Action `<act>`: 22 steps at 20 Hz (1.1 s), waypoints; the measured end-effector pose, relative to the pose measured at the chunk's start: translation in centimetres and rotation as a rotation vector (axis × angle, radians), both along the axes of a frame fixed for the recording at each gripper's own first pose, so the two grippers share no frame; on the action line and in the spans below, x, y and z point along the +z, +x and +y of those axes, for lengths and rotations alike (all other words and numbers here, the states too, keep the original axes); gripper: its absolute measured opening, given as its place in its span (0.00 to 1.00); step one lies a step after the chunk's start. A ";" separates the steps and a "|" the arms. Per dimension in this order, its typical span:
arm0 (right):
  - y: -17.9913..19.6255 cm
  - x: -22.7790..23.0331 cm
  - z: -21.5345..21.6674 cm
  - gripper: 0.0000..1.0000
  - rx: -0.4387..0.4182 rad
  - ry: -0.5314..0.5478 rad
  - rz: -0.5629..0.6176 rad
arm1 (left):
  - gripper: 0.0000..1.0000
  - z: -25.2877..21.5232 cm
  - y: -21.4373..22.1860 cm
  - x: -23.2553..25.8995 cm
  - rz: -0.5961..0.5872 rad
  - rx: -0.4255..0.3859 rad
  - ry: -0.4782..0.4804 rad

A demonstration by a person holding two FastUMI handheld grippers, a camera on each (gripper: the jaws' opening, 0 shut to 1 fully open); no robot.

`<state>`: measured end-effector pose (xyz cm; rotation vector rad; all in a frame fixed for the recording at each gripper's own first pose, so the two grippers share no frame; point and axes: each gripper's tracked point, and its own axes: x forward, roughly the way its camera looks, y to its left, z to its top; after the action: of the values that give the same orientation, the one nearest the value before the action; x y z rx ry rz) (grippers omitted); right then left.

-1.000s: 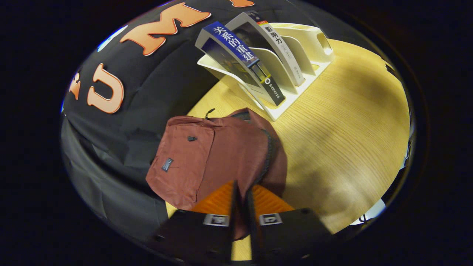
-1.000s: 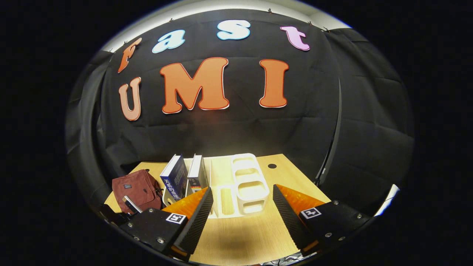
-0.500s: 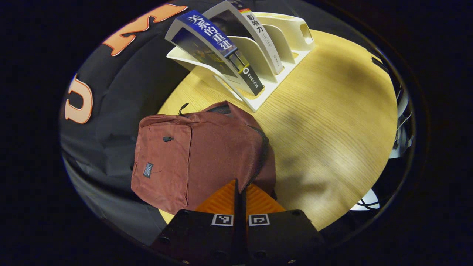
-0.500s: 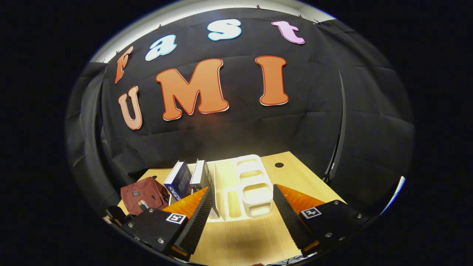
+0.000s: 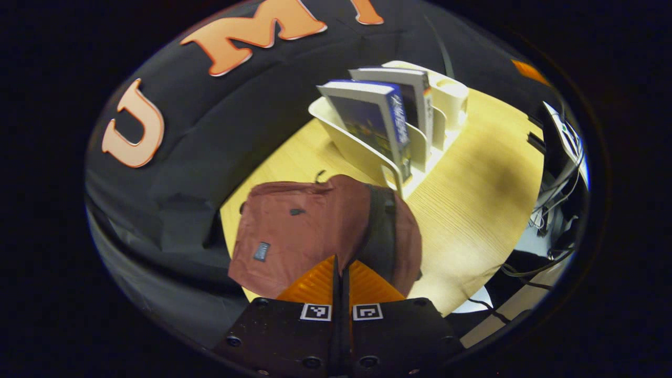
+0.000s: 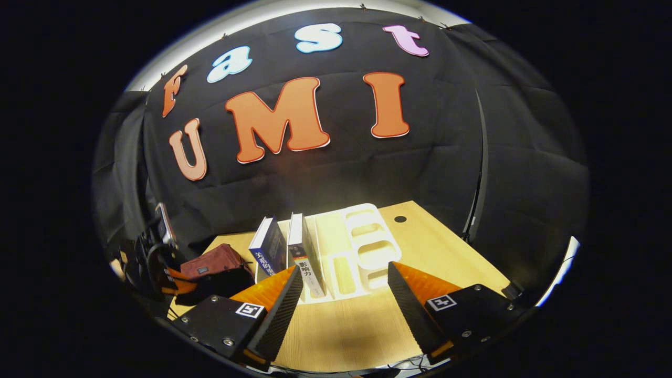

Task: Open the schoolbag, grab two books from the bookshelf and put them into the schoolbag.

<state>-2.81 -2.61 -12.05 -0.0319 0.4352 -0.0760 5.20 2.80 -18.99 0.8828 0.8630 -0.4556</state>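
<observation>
The maroon schoolbag lies on the wooden table, its dark zipper band running down to my left gripper. That gripper is shut at the zipper's near end, and the pull is hidden between the fingers. Behind the bag a white bookshelf holds a blue book and a pale book, both upright. In the right gripper view my right gripper is open above the table, in front of the bookshelf. To its left are the blue book, the pale book, the schoolbag and the left gripper.
The black cloth wall rises right behind the table. Cables hang beyond the table's right edge. A small round hole sits in the tabletop at the back right. The shelf's right compartments hold nothing.
My left gripper closed fully at the bag's zipper and swung round, so the books now show side-on. The dark zipper band looks wider. My right gripper stayed open and drifted slightly.
</observation>
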 end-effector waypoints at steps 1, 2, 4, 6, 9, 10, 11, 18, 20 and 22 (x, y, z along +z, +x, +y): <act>-0.5 -0.2 0.4 0.96 0.009 0.004 0.021 | 0.01 0.7 0.9 1.5 -0.013 0.007 -0.001; -0.8 -0.3 0.9 0.96 0.015 0.008 0.036 | 0.01 1.0 2.0 2.8 -0.035 0.000 0.000; -1.3 -0.4 1.6 0.96 0.028 0.012 0.063 | 0.01 1.3 3.9 5.0 -0.087 -0.023 0.019; -1.4 -0.2 2.7 0.96 0.041 0.005 0.072 | 0.01 1.4 5.8 5.7 -0.141 -0.041 0.043; -1.4 0.1 4.8 0.96 0.086 -0.009 0.084 | 0.01 1.2 7.6 6.8 -0.172 -0.056 0.041; -1.1 0.5 5.6 0.96 0.102 -0.013 0.087 | 0.01 1.0 7.7 6.8 -0.166 -0.051 0.027; -0.7 1.1 6.2 0.96 0.109 -0.011 0.085 | 0.01 0.8 7.9 6.7 -0.158 -0.048 0.010; 5.7 6.0 15.2 0.96 0.269 0.053 0.232 | 0.01 1.3 7.7 5.1 -0.111 -0.026 -0.061; 9.0 7.0 16.9 0.97 0.287 -0.001 0.275 | 0.01 1.9 7.6 4.8 -0.101 -0.016 -0.080; 11.4 6.8 18.3 0.97 0.312 -0.045 0.343 | 0.01 2.2 7.6 4.5 -0.097 -0.004 -0.104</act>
<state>8.58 15.68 -5.26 -0.1577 0.7661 0.2301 12.80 5.00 -14.46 0.8050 0.7421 -0.4536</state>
